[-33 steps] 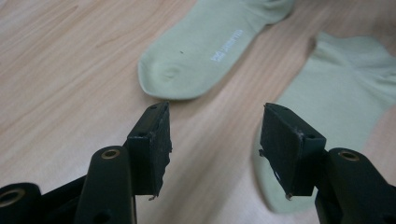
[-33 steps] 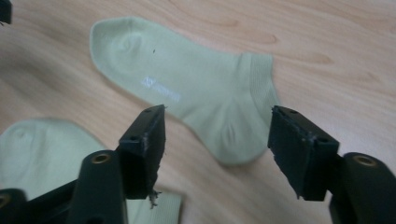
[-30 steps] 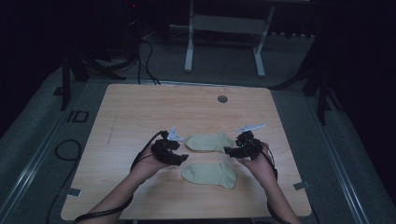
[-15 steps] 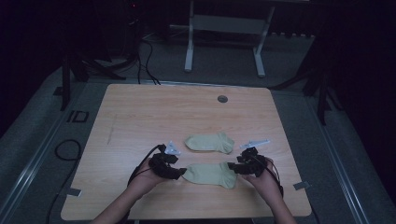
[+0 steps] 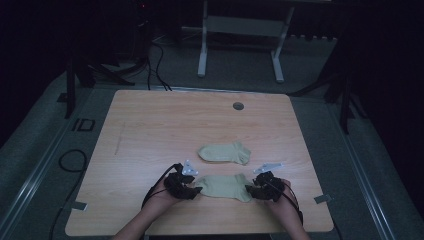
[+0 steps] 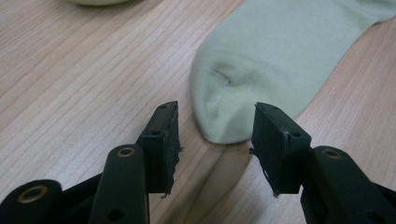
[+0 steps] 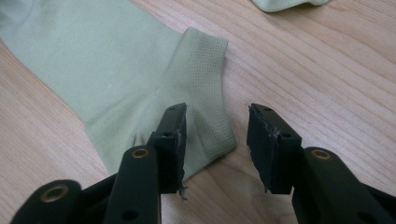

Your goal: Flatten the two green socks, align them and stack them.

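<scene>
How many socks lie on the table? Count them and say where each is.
2. The near sock lies flat between the left gripper and right gripper. The far sock lies just beyond it, toward the table's middle. None looks hidden.

A light wooden table (image 5: 150, 125) stands on grey carpet (image 5: 45, 145) in a dark room, a white metal frame (image 5: 240, 45) behind it.

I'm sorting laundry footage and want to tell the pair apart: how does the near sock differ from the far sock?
The near sock lies between the left claw and right claw, one at each end; the far sock lies farther up the table, apart from both claws. The near sock's toe end points to the left of the high view, the far sock's toe to the right. Both are pale green ankle socks lying flat.
</scene>
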A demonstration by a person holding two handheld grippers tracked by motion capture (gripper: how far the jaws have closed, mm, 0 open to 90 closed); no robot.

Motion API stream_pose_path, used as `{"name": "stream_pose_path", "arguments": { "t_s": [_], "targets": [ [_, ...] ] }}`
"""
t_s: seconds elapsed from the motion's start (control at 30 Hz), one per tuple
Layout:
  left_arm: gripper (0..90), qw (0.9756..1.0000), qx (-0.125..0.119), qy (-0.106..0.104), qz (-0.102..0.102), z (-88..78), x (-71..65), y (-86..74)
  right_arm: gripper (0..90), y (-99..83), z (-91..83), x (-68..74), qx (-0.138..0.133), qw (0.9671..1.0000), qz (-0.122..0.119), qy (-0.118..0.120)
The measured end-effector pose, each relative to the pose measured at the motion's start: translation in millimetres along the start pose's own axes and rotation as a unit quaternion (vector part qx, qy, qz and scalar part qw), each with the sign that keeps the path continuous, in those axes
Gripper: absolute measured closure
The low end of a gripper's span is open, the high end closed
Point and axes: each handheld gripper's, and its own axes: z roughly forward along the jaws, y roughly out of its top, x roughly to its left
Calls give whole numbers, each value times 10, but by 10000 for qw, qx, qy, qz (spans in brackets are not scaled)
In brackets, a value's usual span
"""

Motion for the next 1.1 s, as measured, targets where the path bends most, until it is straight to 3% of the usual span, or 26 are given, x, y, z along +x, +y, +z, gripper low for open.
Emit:
{"name": "stream_pose_path", "arguments": {
  "t_s": [0.13,0.17,0.33,0.47,0.53,0.8,1.1],
  "targets": [
    [528,9999,62,52,138,32,-32,2,617,-5,-6,29,24,10000,-66,-71],
    [570,9998,54,86,169,42,-46,7,648,-9,-8,40,17,9999,-108,-66],
    [642,9998,45,70,160,55,-55,27,719,-15,-13,48,5,9999,-80,-71],
    [799,9998,38,162,146,71,-53,44,788,-16,-14,39,2,10000,-78,-48],
    [869,9999,19,112,93,81,-46,51,810,-15,-15,40,11,10000,-79,-38],
    [893,9997,-94,201,118,52,-69,87,839,-2,-70,29,9,10000,-8,-55],
    [894,9990,-404,158,106,-209,-49,185,840,99,-284,5,-309,9994,76,121]
  ]
}}
